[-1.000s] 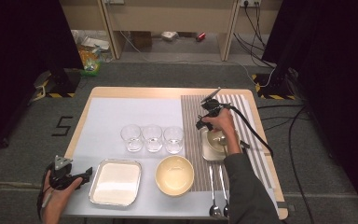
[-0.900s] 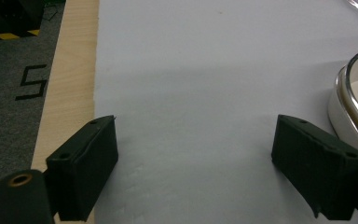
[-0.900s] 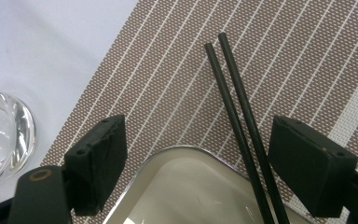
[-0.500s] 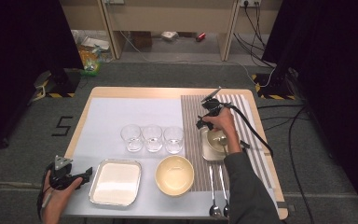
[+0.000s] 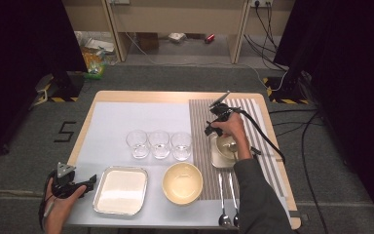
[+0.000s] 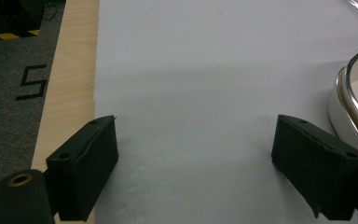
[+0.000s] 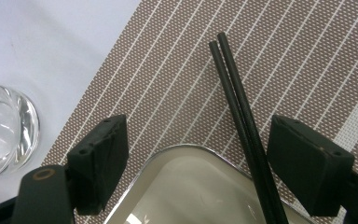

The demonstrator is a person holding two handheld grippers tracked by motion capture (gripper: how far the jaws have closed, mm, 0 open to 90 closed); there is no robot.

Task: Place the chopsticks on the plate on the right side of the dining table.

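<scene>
The right hand-held gripper hangs open over the chopsticks; they lie lengthwise between its jaws, nearer the right one.

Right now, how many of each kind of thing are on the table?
Glasses: 3
Metal trays: 2
Bowl: 1
Spoons: 2
Chopsticks: 2, lying across the small tray's rim
Total: 10
</scene>
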